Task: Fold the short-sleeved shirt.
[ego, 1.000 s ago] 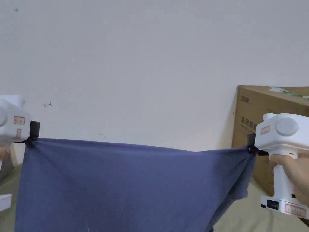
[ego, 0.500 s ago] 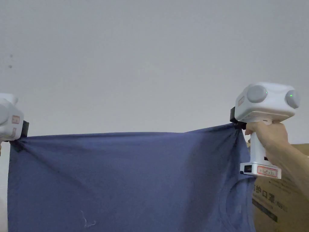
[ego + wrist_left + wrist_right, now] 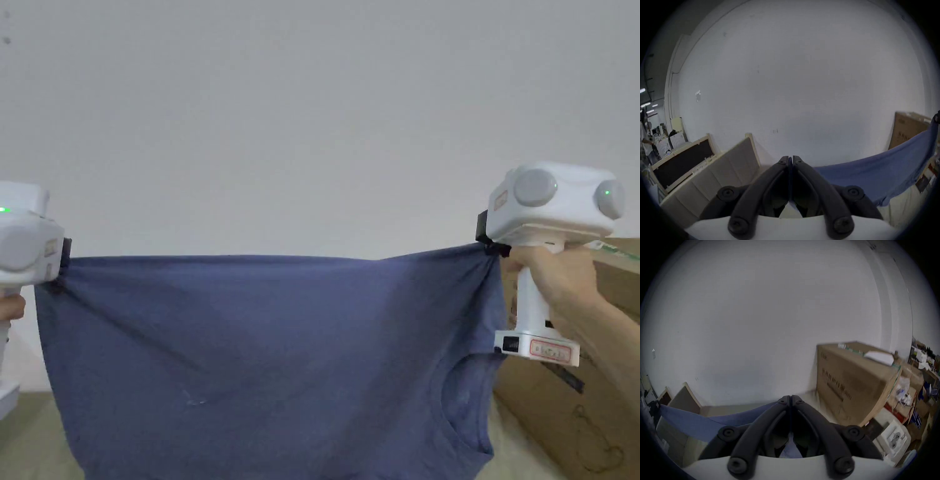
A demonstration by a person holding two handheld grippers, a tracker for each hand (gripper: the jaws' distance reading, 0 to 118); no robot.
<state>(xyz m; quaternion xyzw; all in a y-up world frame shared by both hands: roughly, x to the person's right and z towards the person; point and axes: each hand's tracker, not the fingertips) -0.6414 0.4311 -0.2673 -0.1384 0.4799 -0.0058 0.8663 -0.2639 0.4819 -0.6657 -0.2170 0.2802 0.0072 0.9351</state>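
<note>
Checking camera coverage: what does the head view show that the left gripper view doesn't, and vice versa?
Head view: the shirt's hanging front with its neckline low on the right, the white body of the right gripper and the hand holding it.

Left gripper view: the left gripper close up, jaws shut on the fabric's corner, and framed panels leaning on the wall.

Both: the blue shirt stretched taut between the grippers, the pale wall, and the cardboard box on the right.

Bare wall (image 3: 312, 125) ahead with open air before it, cardboard box (image 3: 600, 400) close at right, stretched shirt (image 3: 269, 356) spanning below
</note>
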